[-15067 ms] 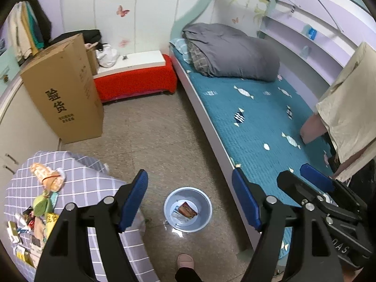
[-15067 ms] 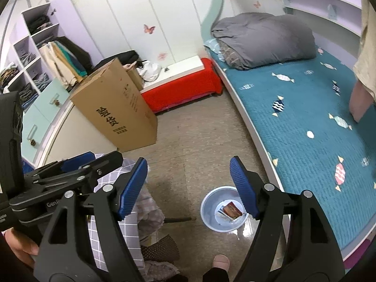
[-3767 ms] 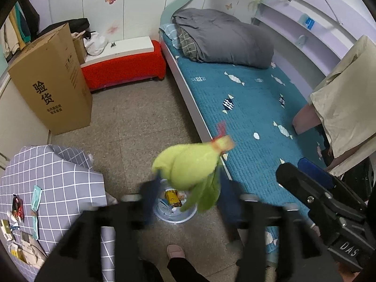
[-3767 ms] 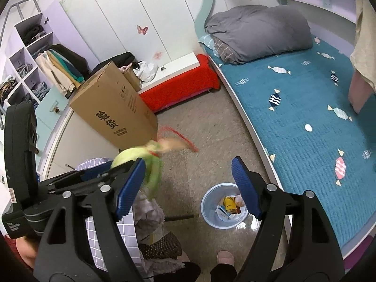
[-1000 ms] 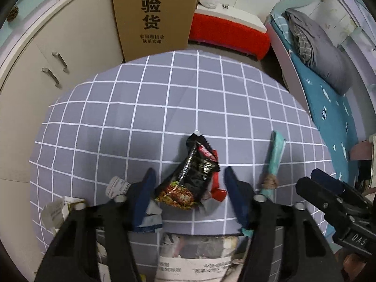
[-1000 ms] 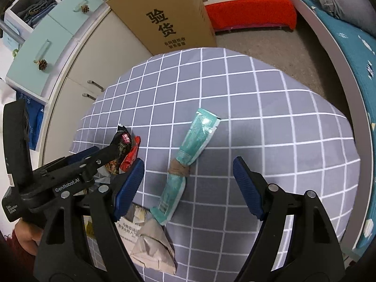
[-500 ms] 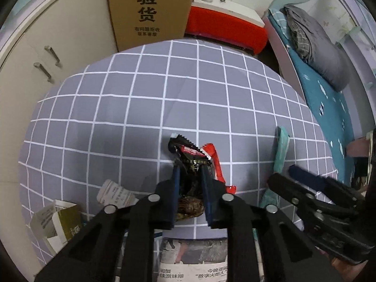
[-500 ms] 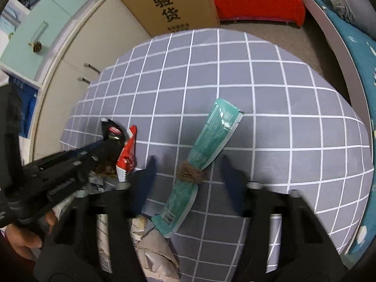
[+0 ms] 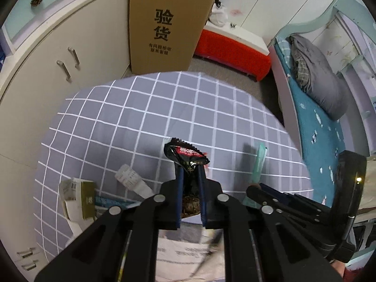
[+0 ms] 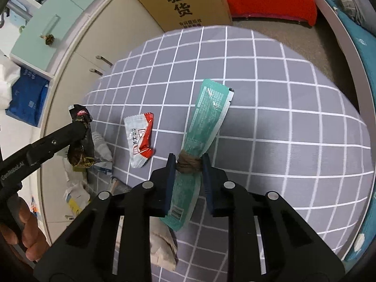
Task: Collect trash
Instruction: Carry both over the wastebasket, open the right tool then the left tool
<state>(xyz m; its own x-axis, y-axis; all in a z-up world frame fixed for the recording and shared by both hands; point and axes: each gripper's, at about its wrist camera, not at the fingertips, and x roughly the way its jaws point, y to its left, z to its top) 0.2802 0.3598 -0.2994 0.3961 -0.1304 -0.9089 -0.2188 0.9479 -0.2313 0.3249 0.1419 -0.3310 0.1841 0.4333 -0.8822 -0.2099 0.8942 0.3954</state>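
My left gripper (image 9: 189, 169) is shut on a black snack wrapper (image 9: 185, 152) and holds it above the grey checked table (image 9: 141, 117). It also shows in the right wrist view (image 10: 81, 138), lifted off the table at the left. My right gripper (image 10: 188, 163) is closed around the tied brown middle of a long teal wrapper (image 10: 209, 115) that lies on the table; the pads touch its knot. A red and white sachet (image 10: 139, 138) lies between the two grippers.
Crumpled paper and small cartons (image 9: 77, 197) lie at the table's near left. A newspaper (image 9: 185, 251) lies under the left gripper. A tall cardboard box (image 9: 169, 23) stands behind the table. A bed (image 9: 317, 108) runs along the right.
My left gripper has lifted the black wrapper off the table, uncovering the red and white sachet. My right gripper has come down and closed around the teal wrapper's knot.
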